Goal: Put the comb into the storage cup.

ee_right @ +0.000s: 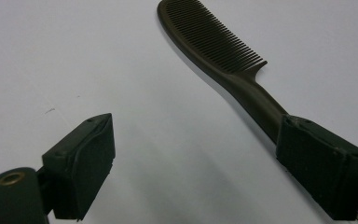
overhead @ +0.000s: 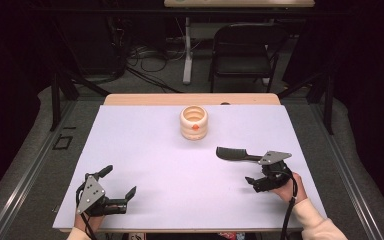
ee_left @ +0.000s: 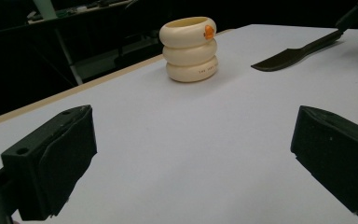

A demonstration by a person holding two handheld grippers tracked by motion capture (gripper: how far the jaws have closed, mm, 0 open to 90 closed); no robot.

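A black comb (overhead: 235, 154) (ee_right: 219, 51) lies flat on the white table top (overhead: 170, 175), its teeth end pointing left in the high view. My right gripper (overhead: 256, 172) (ee_right: 196, 158) is open at the comb's handle end. In the right gripper view the handle runs behind the right jaw and bare table lies between the jaws. A cream ringed cup (overhead: 194, 122) (ee_left: 189, 48) with an orange dot stands upright at the back centre. My left gripper (overhead: 119, 181) (ee_left: 193, 158) rests open at the front left, empty, with the cup and the comb (ee_left: 293, 53) far ahead of it.
The white top ends in a wooden strip (overhead: 190, 99) at the far edge. Beyond it stand a black folding chair (overhead: 245, 50) and a table leg with cables on the floor. Dark frame posts flank the table on both sides.
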